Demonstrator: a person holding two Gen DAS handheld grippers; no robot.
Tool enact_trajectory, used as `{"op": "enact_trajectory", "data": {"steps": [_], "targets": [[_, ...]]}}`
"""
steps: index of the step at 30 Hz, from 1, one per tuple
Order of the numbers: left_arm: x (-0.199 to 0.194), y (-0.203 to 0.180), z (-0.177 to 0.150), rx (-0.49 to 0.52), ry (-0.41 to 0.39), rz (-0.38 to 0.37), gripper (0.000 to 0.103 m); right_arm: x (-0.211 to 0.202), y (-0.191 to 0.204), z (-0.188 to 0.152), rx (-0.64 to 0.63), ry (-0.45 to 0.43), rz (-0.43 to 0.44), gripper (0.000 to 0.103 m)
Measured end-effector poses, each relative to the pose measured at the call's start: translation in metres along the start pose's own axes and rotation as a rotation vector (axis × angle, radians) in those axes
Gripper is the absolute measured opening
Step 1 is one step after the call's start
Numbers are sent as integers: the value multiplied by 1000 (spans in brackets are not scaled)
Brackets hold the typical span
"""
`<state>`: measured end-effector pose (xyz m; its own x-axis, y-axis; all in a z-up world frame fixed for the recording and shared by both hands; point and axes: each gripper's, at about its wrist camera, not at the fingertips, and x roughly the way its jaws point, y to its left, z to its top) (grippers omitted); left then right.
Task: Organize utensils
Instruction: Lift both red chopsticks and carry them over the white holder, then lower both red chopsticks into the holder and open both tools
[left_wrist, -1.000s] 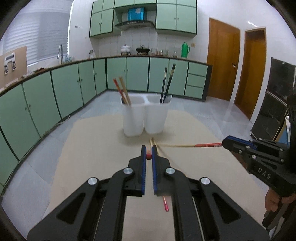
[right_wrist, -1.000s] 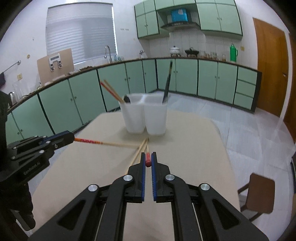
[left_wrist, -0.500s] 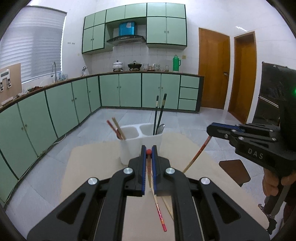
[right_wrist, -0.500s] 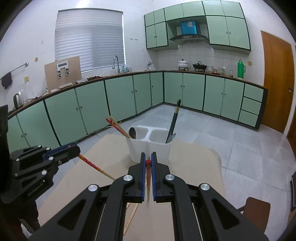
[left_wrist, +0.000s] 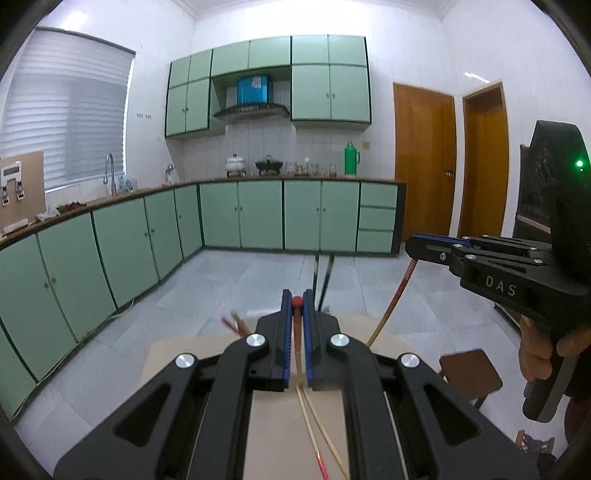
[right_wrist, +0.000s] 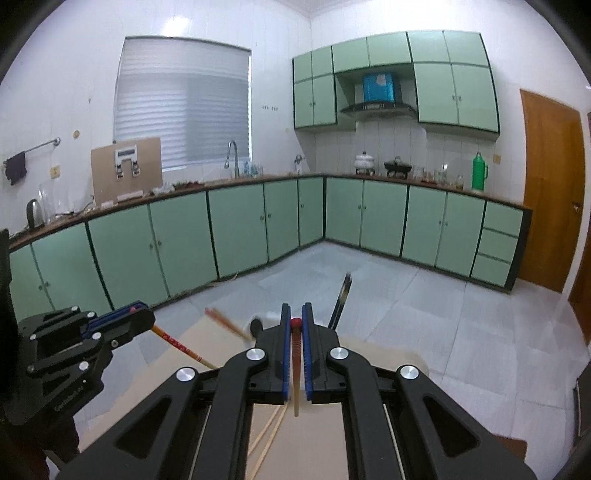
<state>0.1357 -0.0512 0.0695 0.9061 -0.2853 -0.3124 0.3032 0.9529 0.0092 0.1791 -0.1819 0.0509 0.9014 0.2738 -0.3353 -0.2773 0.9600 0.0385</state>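
Note:
In the left wrist view my left gripper (left_wrist: 296, 295) is shut on a red-tipped wooden chopstick (left_wrist: 298, 363) that hangs down between the fingers. My right gripper (left_wrist: 413, 244) is at the right, shut on a second chopstick (left_wrist: 390, 308) that dangles toward the table (left_wrist: 273, 428). In the right wrist view the right gripper (right_wrist: 295, 311) pinches its red-tipped chopstick (right_wrist: 296, 369), and the left gripper (right_wrist: 147, 316) holds the other chopstick (right_wrist: 181, 347). The white holder is hidden behind the fingers. Only its red-and-wood chopsticks (right_wrist: 226, 325) and black chopsticks (right_wrist: 341, 299) stick up.
Two loose wooden chopsticks (left_wrist: 321, 435) lie on the beige table under the left gripper. A brown stool (left_wrist: 469, 373) stands past the table's right edge. A hand (left_wrist: 543, 354) grips the right tool. Green cabinets line the far walls.
Both grippers have risen, each lifting its chopstick off the table. The chopsticks swung from lying level to hanging down. The holder has sunk out of sight behind the fingers.

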Motion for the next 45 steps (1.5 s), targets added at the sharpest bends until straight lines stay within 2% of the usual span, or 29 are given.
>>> {"op": "enact_trajectory", "data": {"steps": [8, 15, 27, 40, 41, 43, 45], "targets": [[30, 9, 42, -16, -79, 31, 4, 17, -4, 50, -7, -97, -26, 6], [72, 18, 55, -21, -72, 59, 4, 59, -6, 66, -27, -120, -61, 6], [142, 40, 39, -22, 27, 74, 4, 127, -15, 41, 2, -48, -49, 6], [176, 57, 14, -33, 115, 83, 7, 149, -18, 21, -9, 8, -50, 8], [176, 58, 14, -36, 119, 80, 8, 148, -18, 21, -9, 8, -50, 9], [178, 57, 17, -36, 116, 85, 20, 146, -17, 22, -7, 0, -54, 15], [174, 56, 19, -37, 103, 88, 26, 143, -18, 23, -3, -8, -55, 23]]}}
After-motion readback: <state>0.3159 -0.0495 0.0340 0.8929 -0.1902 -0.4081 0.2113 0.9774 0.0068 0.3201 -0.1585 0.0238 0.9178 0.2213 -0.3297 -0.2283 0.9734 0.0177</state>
